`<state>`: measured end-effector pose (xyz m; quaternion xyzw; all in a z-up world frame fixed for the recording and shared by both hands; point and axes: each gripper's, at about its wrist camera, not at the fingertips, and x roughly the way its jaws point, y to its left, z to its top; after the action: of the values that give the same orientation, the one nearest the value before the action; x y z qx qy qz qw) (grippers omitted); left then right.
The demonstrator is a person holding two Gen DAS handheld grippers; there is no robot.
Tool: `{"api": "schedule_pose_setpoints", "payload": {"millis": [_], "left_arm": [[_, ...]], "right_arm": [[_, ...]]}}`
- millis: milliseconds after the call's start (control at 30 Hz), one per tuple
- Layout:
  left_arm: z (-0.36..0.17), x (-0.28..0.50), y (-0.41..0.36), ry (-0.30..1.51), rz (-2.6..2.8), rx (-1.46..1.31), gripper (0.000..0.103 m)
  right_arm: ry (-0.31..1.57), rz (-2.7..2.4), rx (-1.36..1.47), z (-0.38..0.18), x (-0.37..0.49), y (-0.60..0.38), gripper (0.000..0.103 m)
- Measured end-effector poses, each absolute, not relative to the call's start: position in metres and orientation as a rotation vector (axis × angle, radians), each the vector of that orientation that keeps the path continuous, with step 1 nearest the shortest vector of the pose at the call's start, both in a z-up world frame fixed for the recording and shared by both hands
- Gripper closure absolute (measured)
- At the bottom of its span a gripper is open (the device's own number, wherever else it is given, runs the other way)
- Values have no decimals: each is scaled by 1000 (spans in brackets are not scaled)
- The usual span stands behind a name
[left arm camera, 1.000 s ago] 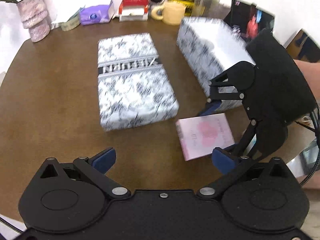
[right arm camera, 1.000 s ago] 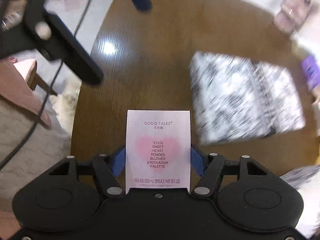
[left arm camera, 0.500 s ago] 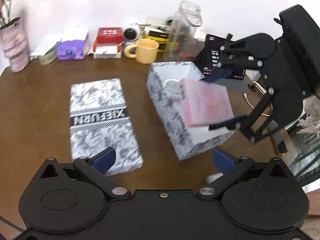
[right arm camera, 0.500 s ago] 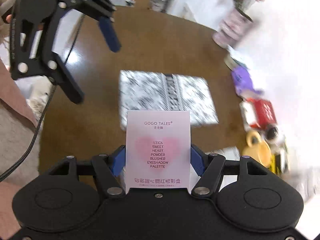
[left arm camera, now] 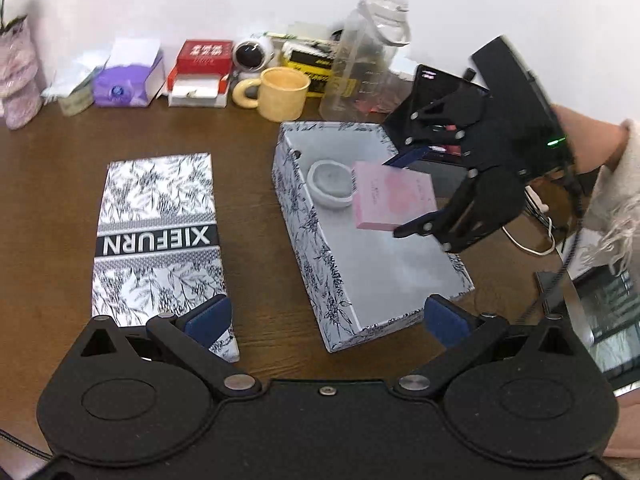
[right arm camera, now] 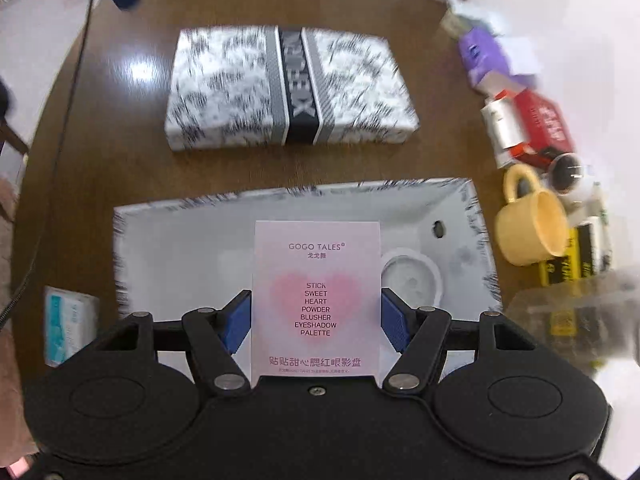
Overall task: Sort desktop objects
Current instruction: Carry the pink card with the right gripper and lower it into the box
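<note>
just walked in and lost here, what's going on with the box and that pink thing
A person is sorting desk items with a handheld tool in each hand. The right tool is shut on a pink eyeshadow palette box and holds it over the open patterned box, which already has a small round white container inside. The left tool is open, holding nothing, near the box's front. The box's lid lies beside it on the brown table.

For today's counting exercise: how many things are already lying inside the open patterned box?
1: a round white dish lies in the open box, at its far end. The pink palette hangs above it, gripped by the right gripper. Nothing else shows inside.
</note>
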<state>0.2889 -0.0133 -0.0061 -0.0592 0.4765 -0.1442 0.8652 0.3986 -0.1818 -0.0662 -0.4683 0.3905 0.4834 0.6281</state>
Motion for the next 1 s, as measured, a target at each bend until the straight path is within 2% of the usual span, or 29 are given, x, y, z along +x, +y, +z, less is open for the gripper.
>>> {"api": "schedule_pose_setpoints", "payload": {"millis": [167, 400, 867, 1000], "left_arm": [[-19, 296, -14, 1036, -232, -157, 0], [-32, 304, -18, 1071, -185, -170, 0], [-43, 309, -40, 1105, -197, -147, 0], [-42, 305, -42, 1106, -203, -138, 0]], "right_arm": [[905, 1142, -1172, -116, 414, -168, 34], [945, 1211, -1179, -146, 422, -165, 34], [959, 1235, -1192, -160, 432, -176, 34], [960, 1229, -1194, -160, 432, -177, 29]]}}
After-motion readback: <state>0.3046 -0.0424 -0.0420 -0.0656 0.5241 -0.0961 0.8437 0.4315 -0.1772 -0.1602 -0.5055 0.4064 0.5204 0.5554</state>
